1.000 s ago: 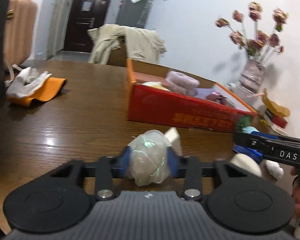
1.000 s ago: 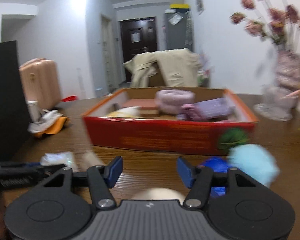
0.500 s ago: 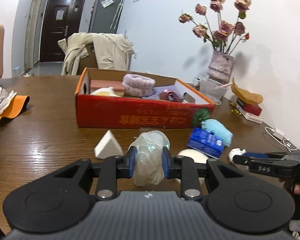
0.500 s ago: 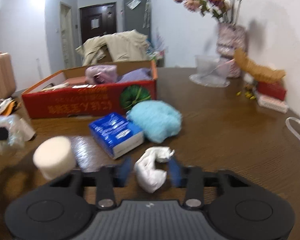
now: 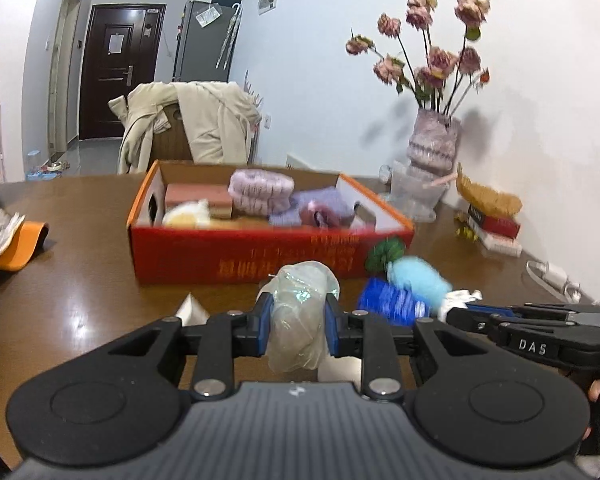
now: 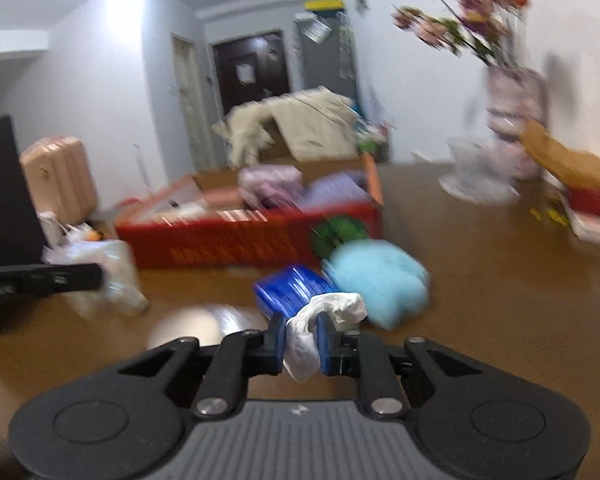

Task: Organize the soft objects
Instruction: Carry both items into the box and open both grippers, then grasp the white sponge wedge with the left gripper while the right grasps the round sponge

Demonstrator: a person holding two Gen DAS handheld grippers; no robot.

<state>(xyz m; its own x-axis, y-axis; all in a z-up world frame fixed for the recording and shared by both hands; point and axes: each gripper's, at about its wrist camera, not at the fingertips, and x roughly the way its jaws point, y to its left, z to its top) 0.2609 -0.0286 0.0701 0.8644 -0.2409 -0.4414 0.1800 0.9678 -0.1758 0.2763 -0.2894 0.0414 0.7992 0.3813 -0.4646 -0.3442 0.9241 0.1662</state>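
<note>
Now two soft items in hand, box not yet reached.

Item one: clear plastic wad [image 5: 298, 312], clamped in our left gripper [image 5: 298, 326] and carried off the table [image 5: 80, 280]. Item two: white crumpled cloth [image 6: 320, 320]; our right gripper [image 6: 302, 346] has just been closing and now pinches it, where a second ago nothing sat between its jaws. Red box [image 5: 260, 252] stands ahead; we judge both loads due there.
</note>
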